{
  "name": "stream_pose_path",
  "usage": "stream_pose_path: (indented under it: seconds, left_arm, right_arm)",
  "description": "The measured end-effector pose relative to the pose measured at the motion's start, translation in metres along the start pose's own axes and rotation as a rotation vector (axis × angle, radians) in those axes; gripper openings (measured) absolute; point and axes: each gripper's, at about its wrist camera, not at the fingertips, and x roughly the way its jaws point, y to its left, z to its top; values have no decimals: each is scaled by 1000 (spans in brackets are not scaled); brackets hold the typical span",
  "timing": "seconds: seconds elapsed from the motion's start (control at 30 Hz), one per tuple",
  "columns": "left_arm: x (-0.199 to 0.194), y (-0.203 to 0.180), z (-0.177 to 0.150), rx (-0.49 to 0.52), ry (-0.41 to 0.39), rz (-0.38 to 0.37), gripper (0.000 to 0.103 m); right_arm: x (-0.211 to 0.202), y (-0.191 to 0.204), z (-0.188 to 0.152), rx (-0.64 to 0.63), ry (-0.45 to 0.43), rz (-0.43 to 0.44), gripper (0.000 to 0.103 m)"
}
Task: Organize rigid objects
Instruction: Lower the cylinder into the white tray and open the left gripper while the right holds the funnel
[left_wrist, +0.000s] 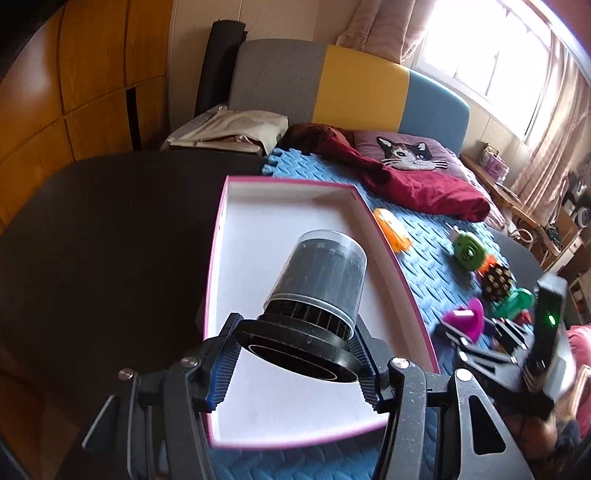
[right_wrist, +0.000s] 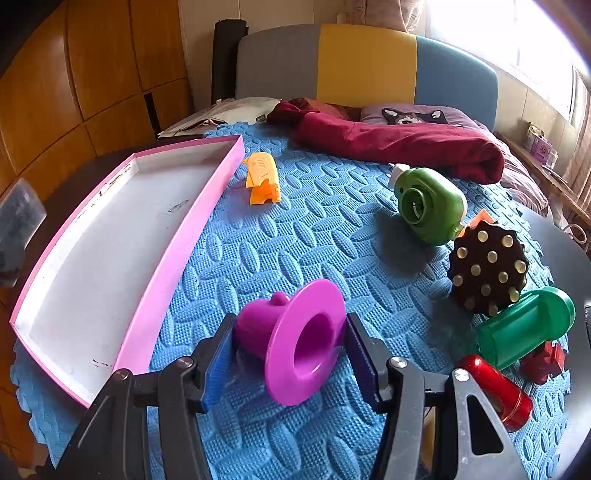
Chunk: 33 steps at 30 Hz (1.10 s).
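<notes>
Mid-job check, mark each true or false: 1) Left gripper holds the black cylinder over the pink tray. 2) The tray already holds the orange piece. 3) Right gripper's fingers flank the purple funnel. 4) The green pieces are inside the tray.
1) True: left gripper clamps the black cylinder above the pink tray.
2) False: the orange piece lies on the blue mat.
3) True: right gripper, purple funnel.
4) False: both are on the mat.

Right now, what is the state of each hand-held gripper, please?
Left hand-held gripper: closed on the black lidded container, above the pink tray.
Right hand-held gripper: closed on the purple funnel-shaped piece.
</notes>
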Motion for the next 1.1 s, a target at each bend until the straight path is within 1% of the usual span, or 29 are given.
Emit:
stream_pose_path:
  seconds: [0.13, 0.23, 0.37, 0.47, 0.53, 0.57, 0.63, 0.7, 0.77, 0.8, 0.87, 0.93, 1.0, 1.1]
  left_arm:
    - [18, 0, 25, 8, -5, 6, 57]
    - [41, 2, 46, 6, 10, 21, 57]
    - [80, 12, 73, -39, 59, 38, 57]
    - [100, 16, 85, -58, 72, 60, 57]
    - [113, 15, 92, -45, 69, 78, 57]
    - [119, 15, 95, -45, 72, 92, 57]
    - [131, 15, 97, -37, 85, 94, 57]
    - [143, 17, 98, -41, 98, 122, 58]
    - [148, 20, 96, -56, 108, 114, 62]
    - [147, 22, 94, -64, 107, 113, 67]
    - [141, 22, 90, -58, 103, 120, 72]
    - [131, 20, 83, -39, 96, 114, 73]
    - [120, 17, 76, -28, 77, 121, 78]
    - [97, 12, 61, -27, 49, 93, 78]
  right_arm:
    - [0, 0, 0, 0, -1, 0, 58]
    - [0, 0, 0, 0, -3, 1, 58]
    - [-1, 1, 0, 2, -2, 3, 58]
    - [-1, 1, 0, 4, -3, 6, 58]
    - [-1, 0, 0, 4, -2, 7, 58]
    - [-1, 0, 0, 4, -2, 7, 58]
    - [-1, 0, 0, 4, -3, 7, 58]
    - [-1, 0, 0, 3, -3, 5, 58]
    - [-1, 0, 0, 3, -2, 5, 58]
    - [-1, 0, 0, 3, -2, 5, 58]
    - [-1, 0, 0, 2, -2, 4, 58]
    - [-1, 0, 0, 4, -2, 5, 58]
    - [-1, 1, 0, 3, -3, 4, 58]
    - [-1, 0, 0, 3, -3, 3, 58]
